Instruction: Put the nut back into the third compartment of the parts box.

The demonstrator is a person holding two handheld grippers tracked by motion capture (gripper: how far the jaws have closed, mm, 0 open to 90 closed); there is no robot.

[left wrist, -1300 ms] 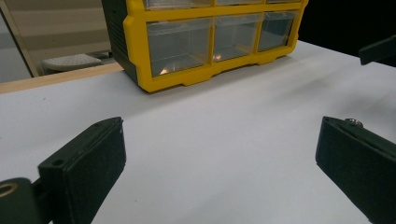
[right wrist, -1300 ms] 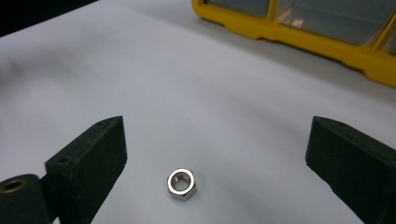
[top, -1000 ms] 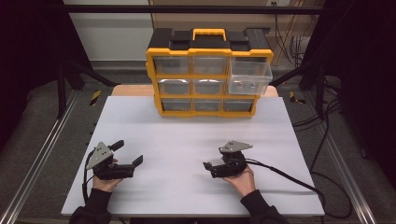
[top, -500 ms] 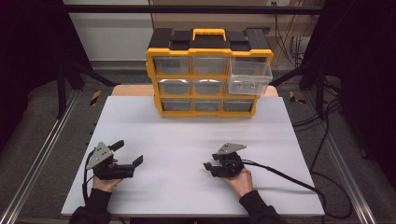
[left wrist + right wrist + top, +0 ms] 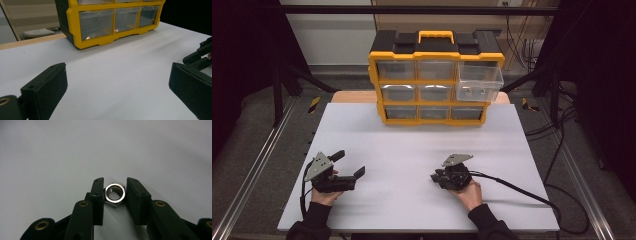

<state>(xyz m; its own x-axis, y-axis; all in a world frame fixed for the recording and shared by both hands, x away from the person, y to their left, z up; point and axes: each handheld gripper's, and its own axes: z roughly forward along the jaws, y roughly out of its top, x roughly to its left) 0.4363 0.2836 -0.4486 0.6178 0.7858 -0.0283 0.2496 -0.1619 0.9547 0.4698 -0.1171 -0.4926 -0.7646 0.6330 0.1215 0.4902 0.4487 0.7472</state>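
surface: white table (image 5: pixel 412 135) | on it: yellow drawer cabinet (image 5: pixel 434 80), steel hex nut (image 5: pixel 114 194)

Drawer cabinet (image 5: pixel 434 80) beyond open tabletop (image 5: pixel 422 150)

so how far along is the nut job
Done: one drawer of the yellow organizer is already pulled out. In hand: the right gripper has just been closing, its fingers pressing a steel hex nut on the table. Left: lifting it, likely toward that drawer. The left gripper rests open.
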